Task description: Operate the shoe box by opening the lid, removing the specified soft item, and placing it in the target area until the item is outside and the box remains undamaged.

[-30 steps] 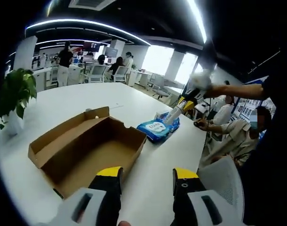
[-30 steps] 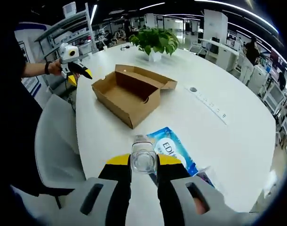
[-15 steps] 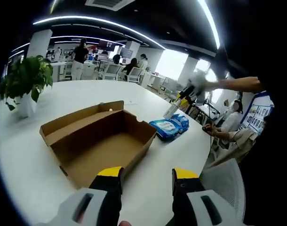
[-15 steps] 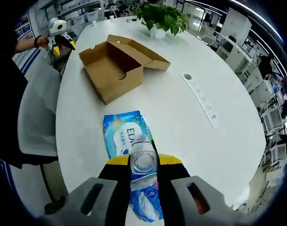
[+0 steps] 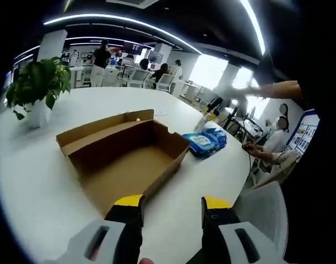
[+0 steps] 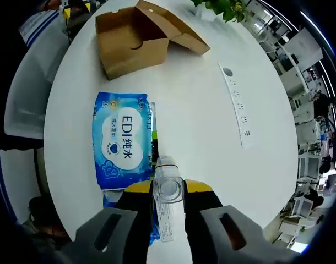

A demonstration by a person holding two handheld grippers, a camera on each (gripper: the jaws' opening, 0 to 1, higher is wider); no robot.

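**Bottle lifted above the wipes pack; box open on the table**

Higher now than a second ago, the right gripper looks almost straight down on the table, where before it looked across it at a low angle. The box and wipes pack themselves lie as they did.

Left gripper view: left gripper [image 5: 172, 206] hangs over the near table edge, jaws parted with bare white table [image 5: 41, 187] between the yellow tips, gripping nothing. Just ahead sits the cardboard shoe box [image 5: 126, 162], lid folded back flat on its far side, inside bare brown board. Beyond the box's right corner lies the blue wipes pack [image 5: 205, 142], apart from the box. Above the pack the right gripper [image 5: 211, 108] comes in from the right, blurred, held by a person's outstretched arm [image 5: 278, 91]. Potted plant [image 5: 38, 85] stands far left on the table, well apart from the box. White chair back [image 5: 261, 212] at lower right; a seated person [image 5: 275, 151] past the table edge.

Right gripper view: jaws clenched on a clear plastic bottle [image 6: 168, 190], seen cap-end on, standing up between the yellow tips of the right gripper [image 6: 168, 187]. Below, the wipes pack [image 6: 119, 140] lies flat, blue, marked "EDI", outside the shoe box [image 6: 132, 41], which sits at top with lid hinged open. White strip with a row of dots [image 6: 238, 107] lies to the right, well apart. Plant leaves [image 6: 226, 6] at top edge.
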